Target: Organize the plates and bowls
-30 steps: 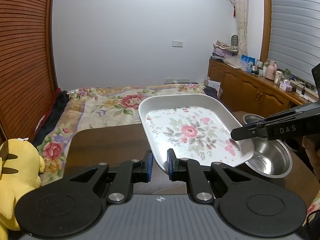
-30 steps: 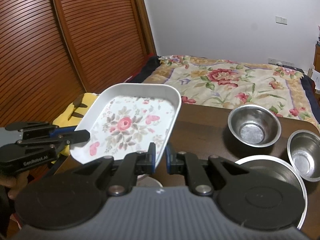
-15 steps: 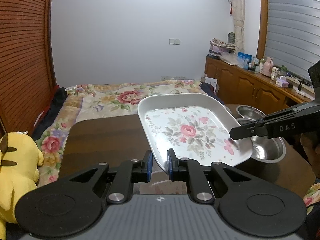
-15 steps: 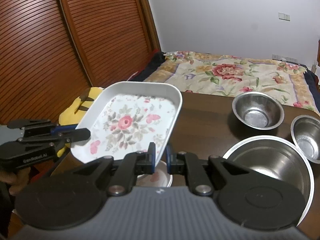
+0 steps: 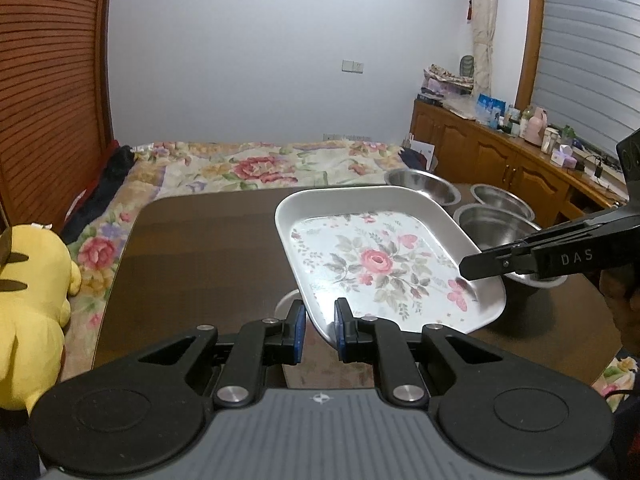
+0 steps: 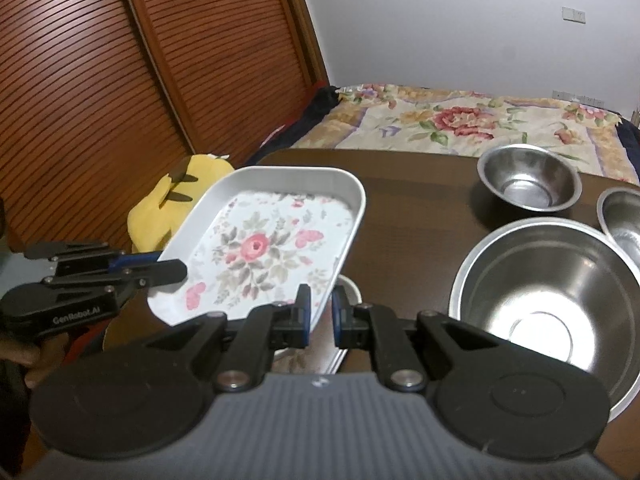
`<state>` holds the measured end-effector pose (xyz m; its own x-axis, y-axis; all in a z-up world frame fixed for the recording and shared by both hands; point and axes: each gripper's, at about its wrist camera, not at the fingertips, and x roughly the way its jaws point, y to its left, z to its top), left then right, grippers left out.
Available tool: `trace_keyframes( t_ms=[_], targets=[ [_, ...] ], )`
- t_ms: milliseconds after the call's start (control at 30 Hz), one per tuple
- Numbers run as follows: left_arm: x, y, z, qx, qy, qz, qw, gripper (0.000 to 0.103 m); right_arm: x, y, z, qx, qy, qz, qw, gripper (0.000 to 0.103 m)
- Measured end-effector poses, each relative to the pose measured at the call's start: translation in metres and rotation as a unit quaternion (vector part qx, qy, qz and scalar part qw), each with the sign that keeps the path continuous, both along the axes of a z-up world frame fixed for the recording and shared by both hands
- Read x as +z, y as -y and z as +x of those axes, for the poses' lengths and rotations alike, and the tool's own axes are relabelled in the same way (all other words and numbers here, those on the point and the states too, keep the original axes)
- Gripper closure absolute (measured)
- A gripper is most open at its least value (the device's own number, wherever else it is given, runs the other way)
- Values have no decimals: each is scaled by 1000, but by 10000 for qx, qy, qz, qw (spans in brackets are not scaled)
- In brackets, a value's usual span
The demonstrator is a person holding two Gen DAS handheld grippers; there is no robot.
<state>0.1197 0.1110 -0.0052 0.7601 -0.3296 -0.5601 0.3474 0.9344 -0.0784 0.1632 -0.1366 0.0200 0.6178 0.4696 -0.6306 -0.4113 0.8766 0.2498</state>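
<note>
A white rectangular plate with a rose print (image 5: 380, 264) (image 6: 264, 248) is held level above the dark wooden table (image 5: 200, 240). My left gripper (image 5: 318, 330) is shut on its near-left rim. My right gripper (image 6: 320, 312) is shut on the opposite rim and shows from the side in the left wrist view (image 5: 480, 266). The left gripper shows in the right wrist view (image 6: 168, 270). A round white plate (image 6: 352, 290) lies on the table under the held plate, mostly hidden. A large steel bowl (image 6: 548, 304) and two smaller steel bowls (image 6: 528, 184) (image 6: 624, 216) stand to the right.
A yellow plush toy (image 5: 28, 296) sits off the table's left edge. A bed with a floral cover (image 5: 260, 168) lies beyond the table. A wooden louvred wardrobe (image 6: 120, 80) stands on the left and a cluttered wooden sideboard (image 5: 520, 152) on the right.
Both grippers have lowered the floral plate toward the table. The steel bowls and the white plate underneath have come into fuller view.
</note>
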Motion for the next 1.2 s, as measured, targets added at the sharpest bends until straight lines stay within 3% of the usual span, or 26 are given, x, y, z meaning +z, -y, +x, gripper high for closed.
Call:
trace_keyframes(
  t_ms=[867,1000,1200],
  targets=[
    [-38,-1,-9,110,-337,222,9991,87,-33,-13,-20,66,-96,-233,9997,89],
    [-41,1,-10,145,-290,312,9990,87,-33,-17,-24,67,94,-386,9992,89],
    [-44,3,-12,147,-218,448,9986,87,-38,-15,-30,-90,286,-234,9993,89]
  ],
)
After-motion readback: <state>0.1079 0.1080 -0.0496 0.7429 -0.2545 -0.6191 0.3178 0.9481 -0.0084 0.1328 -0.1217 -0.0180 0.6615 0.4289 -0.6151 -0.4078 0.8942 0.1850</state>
